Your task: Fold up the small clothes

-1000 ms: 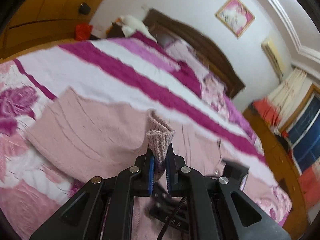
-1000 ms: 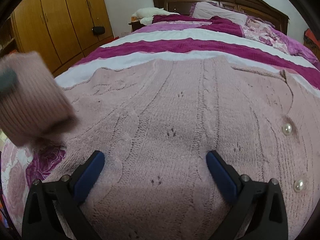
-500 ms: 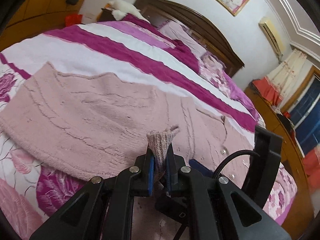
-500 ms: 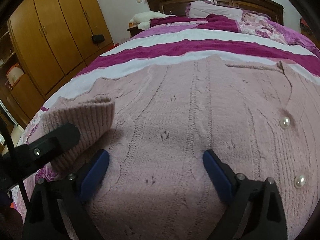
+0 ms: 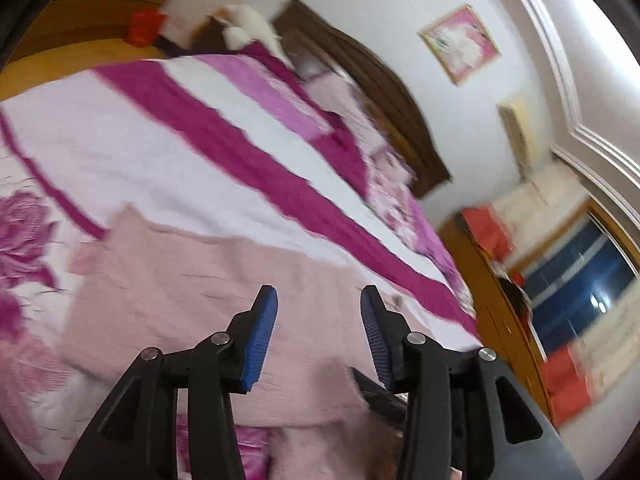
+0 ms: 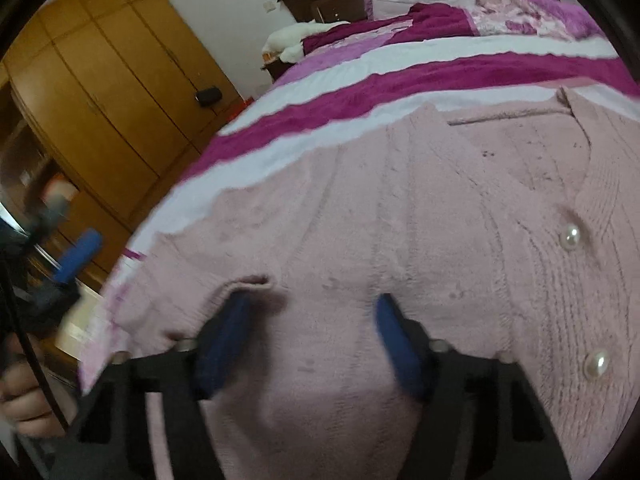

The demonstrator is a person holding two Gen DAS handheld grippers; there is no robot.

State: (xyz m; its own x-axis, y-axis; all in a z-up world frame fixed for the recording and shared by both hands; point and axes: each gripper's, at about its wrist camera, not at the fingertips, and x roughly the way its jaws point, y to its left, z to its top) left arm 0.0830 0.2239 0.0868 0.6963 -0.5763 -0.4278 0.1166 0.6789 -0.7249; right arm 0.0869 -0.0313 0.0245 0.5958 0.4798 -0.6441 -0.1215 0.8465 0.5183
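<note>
A pale pink knitted cardigan (image 6: 420, 208) with pearl buttons (image 6: 571, 236) lies flat on the bed. Its sleeve cuff (image 6: 248, 284) lies folded over the body, just ahead of my right gripper's left finger. My right gripper (image 6: 312, 320) is open and empty, low over the cardigan. My left gripper (image 5: 318, 320) is open and empty, above the cardigan (image 5: 192, 292); it shows blurred at the left edge of the right wrist view (image 6: 76, 256).
The bed has a striped magenta, white and pink cover (image 5: 224, 148) and a dark wooden headboard (image 5: 380, 92). Wooden wardrobes (image 6: 112, 92) stand to the left. A window and red curtains (image 5: 580, 280) are at the right.
My left gripper has opened and let go of the sleeve cuff, which now lies on the cardigan's body. The left gripper has drawn back to the left. The right gripper has narrowed but stays open.
</note>
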